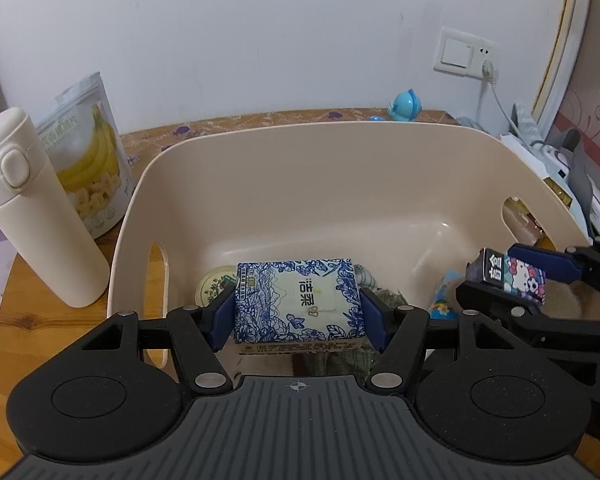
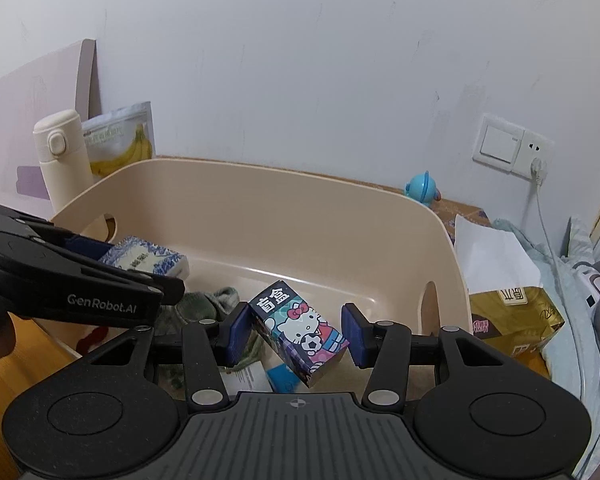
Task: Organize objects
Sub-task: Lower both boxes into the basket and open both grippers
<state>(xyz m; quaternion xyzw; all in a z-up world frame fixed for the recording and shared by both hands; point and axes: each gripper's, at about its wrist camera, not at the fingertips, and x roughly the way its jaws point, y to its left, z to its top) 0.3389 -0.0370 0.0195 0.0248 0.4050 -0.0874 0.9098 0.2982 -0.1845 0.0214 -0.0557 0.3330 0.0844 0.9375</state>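
Left wrist view: our left gripper (image 1: 298, 312) hangs over the near rim of the beige plastic bin (image 1: 340, 168), tilted down into it.
Left fingers: blue pads (image 1: 222, 316) pinching both sides of the blue-and-white floral tissue pack (image 1: 298, 300), a soft squarish packet held just above the stuff on the bin floor.
Bin room: the far half of the floor is bare and smooth, walls curve up tall, oval handle cut-outs on both ends.
Outside the bin: a cream flask (image 1: 32, 208) and a banana chip pouch (image 1: 88, 156) stand on the wooden counter (image 1: 28, 320) right by the bin's left wall.

Right wrist view: our right gripper (image 2: 296, 330) also sits over the near rim, pointing down.
Right fingers: the Hello Kitty box (image 2: 300, 332), glossy cardboard, sits crooked between them; left pad touches it, the right pad looks just clear, so we can't tell if it's truly clamped.
Under it: a green sock (image 2: 212, 304) and some cards.
Right edge: a gold snack bag (image 2: 516, 320) crowds the bin's outer wall.
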